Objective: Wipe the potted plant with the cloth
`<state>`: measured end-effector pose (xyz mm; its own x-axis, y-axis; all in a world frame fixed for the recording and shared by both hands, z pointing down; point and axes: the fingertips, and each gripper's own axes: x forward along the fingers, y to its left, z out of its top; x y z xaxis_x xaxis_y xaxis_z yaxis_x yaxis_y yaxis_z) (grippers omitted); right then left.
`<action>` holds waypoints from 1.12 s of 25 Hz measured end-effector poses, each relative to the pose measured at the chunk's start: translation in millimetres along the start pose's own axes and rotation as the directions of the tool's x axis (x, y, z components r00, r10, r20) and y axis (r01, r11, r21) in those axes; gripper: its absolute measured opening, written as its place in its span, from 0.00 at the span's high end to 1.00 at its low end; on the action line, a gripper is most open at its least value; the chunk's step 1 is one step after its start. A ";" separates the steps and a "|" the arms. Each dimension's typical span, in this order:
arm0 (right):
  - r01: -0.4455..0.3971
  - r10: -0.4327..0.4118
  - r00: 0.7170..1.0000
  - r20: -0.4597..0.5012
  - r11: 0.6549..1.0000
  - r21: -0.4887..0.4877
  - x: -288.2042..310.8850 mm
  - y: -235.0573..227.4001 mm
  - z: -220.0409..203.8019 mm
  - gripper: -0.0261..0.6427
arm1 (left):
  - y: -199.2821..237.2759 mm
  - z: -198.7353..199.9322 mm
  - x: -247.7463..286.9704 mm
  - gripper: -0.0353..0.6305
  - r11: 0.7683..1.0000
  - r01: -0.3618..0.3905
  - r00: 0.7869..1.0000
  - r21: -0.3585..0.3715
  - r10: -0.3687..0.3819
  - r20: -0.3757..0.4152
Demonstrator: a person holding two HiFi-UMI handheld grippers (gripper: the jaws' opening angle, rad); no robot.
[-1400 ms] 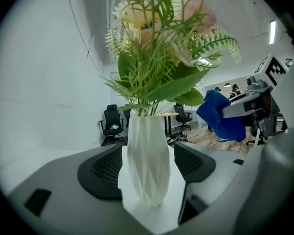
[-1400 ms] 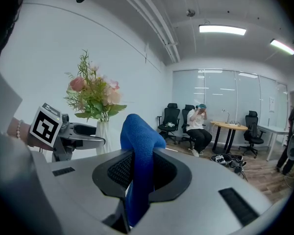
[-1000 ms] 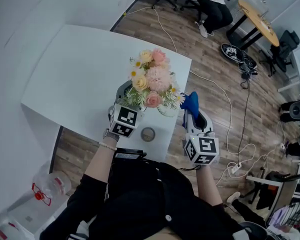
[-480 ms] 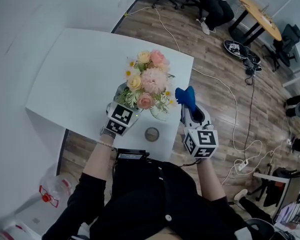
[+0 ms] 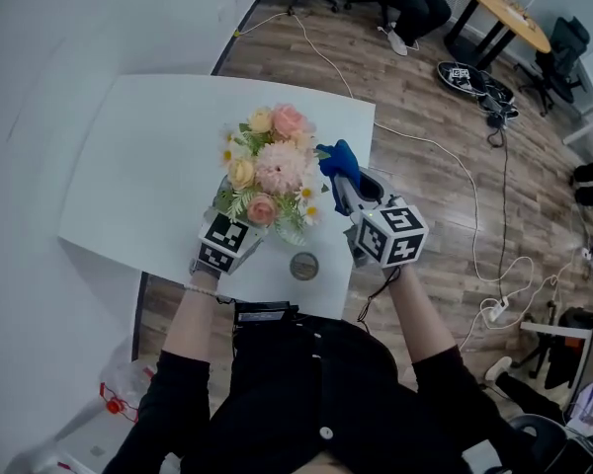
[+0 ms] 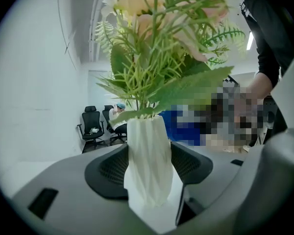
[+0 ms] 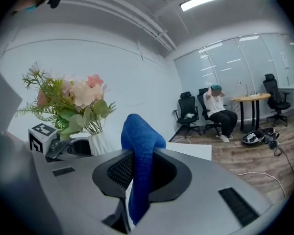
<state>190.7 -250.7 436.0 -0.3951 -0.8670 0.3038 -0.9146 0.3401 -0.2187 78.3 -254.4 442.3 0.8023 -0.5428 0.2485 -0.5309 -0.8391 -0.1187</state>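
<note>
The potted plant point(image 5: 269, 164) is a bunch of pink, cream and white flowers in a white twisted vase point(image 6: 147, 146), standing near the front right corner of the white table point(image 5: 138, 156). My left gripper point(image 6: 148, 174) is shut on the vase, one pad pressing each side. In the head view only its marker cube shows, below the foliage. My right gripper point(image 5: 348, 192) is shut on a blue cloth point(image 5: 338, 160), which sticks up out of the jaws point(image 7: 138, 136). The cloth is at the right side of the flowers, touching or almost touching the blooms.
A roll of tape point(image 5: 303, 266) lies on the table near its front edge, between my two hands. The table's right edge runs just under the right gripper, with wooden floor and cables point(image 5: 474, 225) beyond. A seated person point(image 7: 218, 109), office chairs and a round table point(image 5: 502, 10) are far off.
My right gripper has carried the blue cloth leftward and a little forward, closer against the right side of the flowers. The left gripper has stayed on the vase.
</note>
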 end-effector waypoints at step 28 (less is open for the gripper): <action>-0.197 0.227 0.966 -0.125 0.956 0.218 66.4 20.4 -70.3 0.83 | -4.5 3.7 11.2 0.52 1.000 -0.004 1.000 -0.008 0.004 -0.026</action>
<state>139.7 -275.7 516.9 -0.6003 -0.7145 0.3593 -0.7775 0.4164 -0.4713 90.7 -256.8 442.0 0.7929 -0.5448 0.2729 -0.5362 -0.8366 -0.1122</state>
